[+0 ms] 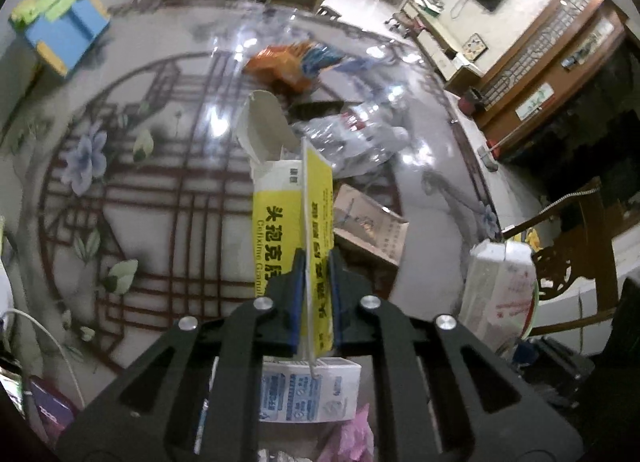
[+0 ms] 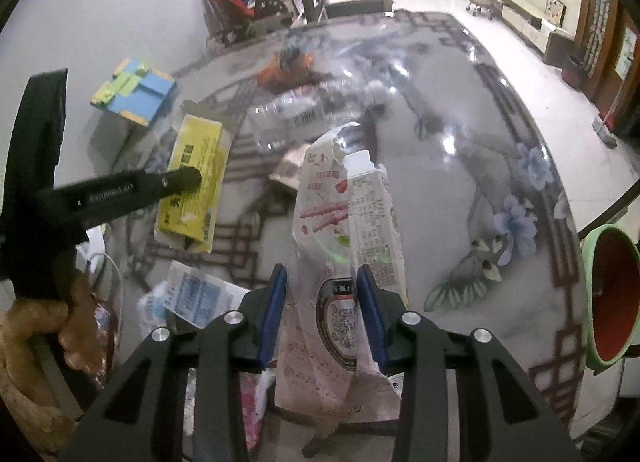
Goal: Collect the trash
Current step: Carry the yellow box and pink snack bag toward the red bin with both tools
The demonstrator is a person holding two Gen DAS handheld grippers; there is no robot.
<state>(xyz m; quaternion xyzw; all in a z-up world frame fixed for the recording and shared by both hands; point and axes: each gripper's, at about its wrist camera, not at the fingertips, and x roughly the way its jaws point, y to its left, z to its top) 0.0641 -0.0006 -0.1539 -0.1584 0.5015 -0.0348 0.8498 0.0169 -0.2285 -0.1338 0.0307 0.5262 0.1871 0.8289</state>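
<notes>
Yellow medicine carton [image 1: 294, 218] pinched in left gripper [image 1: 316, 298]; pink-printed spout pouch [image 2: 344, 262] pinched in right gripper [image 2: 322, 310].
Left jaws nearly closed on the carton's flattened edge; its long axis runs away from the camera, open flap [image 1: 264, 130] at the far end. Right jaws sit wider, pressing both sides of the pouch; its axis also points away, white spout [image 2: 358, 162] at the far end. Both are held above the round glass tabletop [image 1: 132, 198]. Orange snack wrapper [image 1: 286, 66] and clear plastic bottle [image 2: 296, 114] lie toward the far edge, brown packet [image 2: 290, 170] mid-table, blue-white box [image 1: 310, 390] at the near edge. Right half of tabletop is open to the rim.
</notes>
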